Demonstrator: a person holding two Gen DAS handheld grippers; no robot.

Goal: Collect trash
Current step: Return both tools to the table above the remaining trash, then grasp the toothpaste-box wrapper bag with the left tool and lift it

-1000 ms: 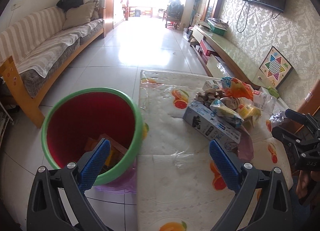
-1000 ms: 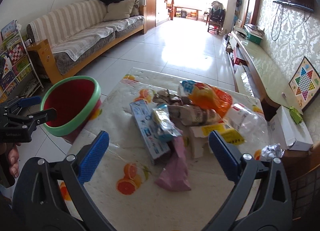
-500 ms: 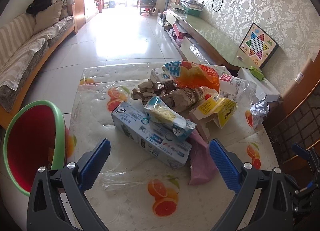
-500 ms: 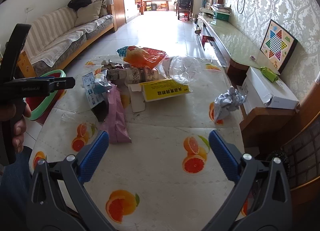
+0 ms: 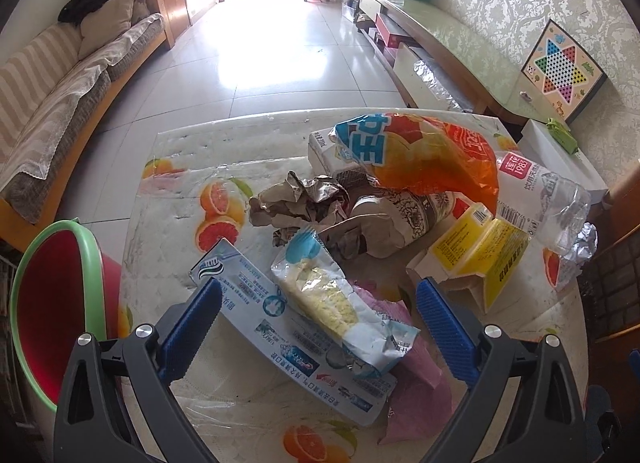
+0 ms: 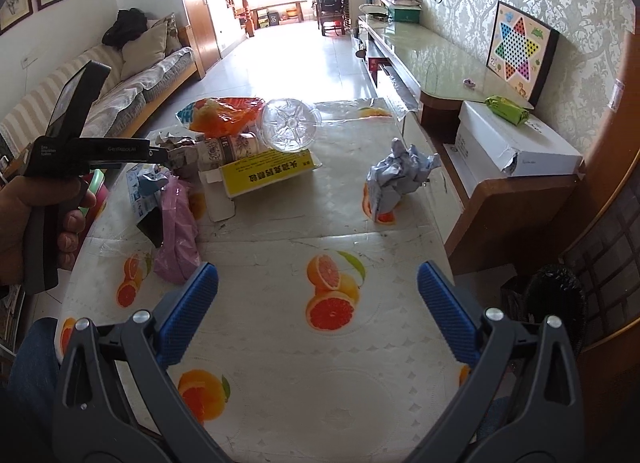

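A trash pile lies on the orange-print table [image 6: 320,383]. My left gripper [image 5: 319,285] hangs over its near edge, its jaws wide and closing. A long toothpaste box [image 5: 280,339] and a snack wrapper [image 5: 328,299] lie between the pads, untouched. Beyond are crumpled brown paper [image 5: 296,203], an orange bag [image 5: 420,155], a yellow box [image 5: 480,251], a clear bottle [image 5: 548,199] and a pink bag [image 5: 412,379]. The red bin [image 5: 44,303] with a green rim stands at the left. My right gripper [image 6: 318,267] is open over bare tablecloth, with a crumpled foil wad [image 6: 396,179] beyond it.
A person's hand [image 6: 24,231] holds the left gripper at the table's left side. A white box [image 6: 516,143] sits on a wooden stand right of the table, with a dark basket [image 6: 552,303] on the floor nearer me. A sofa [image 5: 60,103] lines the left wall.
The left gripper swung right from above the bin and came down over the toothpaste box and wrapper. The right gripper moved right, away from the pile, to bare tablecloth.
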